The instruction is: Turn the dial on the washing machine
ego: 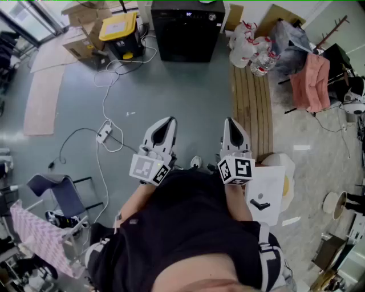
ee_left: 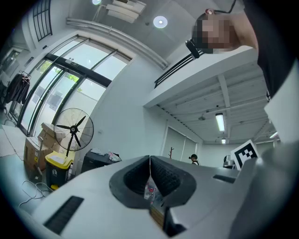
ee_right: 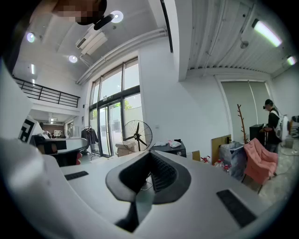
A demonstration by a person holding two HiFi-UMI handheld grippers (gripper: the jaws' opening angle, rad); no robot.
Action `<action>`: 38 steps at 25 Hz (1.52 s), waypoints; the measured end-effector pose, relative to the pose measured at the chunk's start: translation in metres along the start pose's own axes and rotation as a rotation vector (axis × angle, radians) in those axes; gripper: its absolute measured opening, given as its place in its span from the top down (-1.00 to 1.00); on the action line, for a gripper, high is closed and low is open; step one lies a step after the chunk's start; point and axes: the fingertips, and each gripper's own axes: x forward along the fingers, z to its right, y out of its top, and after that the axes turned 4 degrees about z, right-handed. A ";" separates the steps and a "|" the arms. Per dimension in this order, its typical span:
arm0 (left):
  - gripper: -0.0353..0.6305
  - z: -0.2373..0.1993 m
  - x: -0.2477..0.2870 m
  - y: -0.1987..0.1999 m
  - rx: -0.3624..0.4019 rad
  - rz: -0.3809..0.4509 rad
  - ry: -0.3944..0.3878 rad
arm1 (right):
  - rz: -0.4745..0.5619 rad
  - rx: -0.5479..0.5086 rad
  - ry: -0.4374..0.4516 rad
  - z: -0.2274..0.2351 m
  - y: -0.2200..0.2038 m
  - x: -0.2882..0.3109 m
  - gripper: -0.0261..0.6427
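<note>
The black washing machine (ego: 187,28) stands on the floor at the far end of the room, a small pale knob (ego: 212,17) on its top panel. It also shows as a dark box in the left gripper view (ee_left: 96,161) and the right gripper view (ee_right: 170,148). Both grippers are held close to the person's body, far from the machine and pointing toward it. My left gripper (ego: 165,122) is shut with nothing in it, its pads together (ee_left: 150,158). My right gripper (ego: 232,122) is shut and empty too (ee_right: 150,154).
A yellow-lidded bin (ego: 121,34) and cardboard boxes (ego: 85,17) stand left of the machine. Cables and a power strip (ego: 104,135) lie on the floor. A wooden slatted board (ego: 252,102), water bottles (ego: 251,51) and a pink cloth (ego: 312,80) are on the right. A standing fan (ee_left: 74,129) is by the windows.
</note>
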 end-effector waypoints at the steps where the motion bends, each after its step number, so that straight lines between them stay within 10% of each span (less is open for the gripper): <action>1: 0.82 0.000 0.000 0.001 0.002 0.002 0.000 | -0.001 -0.002 0.001 0.000 0.000 0.000 0.85; 13: 0.82 0.006 0.010 -0.001 0.019 -0.001 -0.004 | 0.054 0.025 0.017 0.007 0.010 0.003 0.84; 16: 0.82 0.012 0.016 -0.005 0.020 -0.006 0.003 | 0.054 0.033 0.020 0.018 0.011 0.006 0.35; 29: 0.82 0.069 0.087 -0.044 0.099 -0.049 0.037 | -0.027 0.067 0.076 0.121 -0.008 0.033 0.34; 38: 0.82 0.002 0.180 -0.068 0.079 -0.075 0.053 | -0.055 0.080 0.079 0.160 -0.024 0.144 0.34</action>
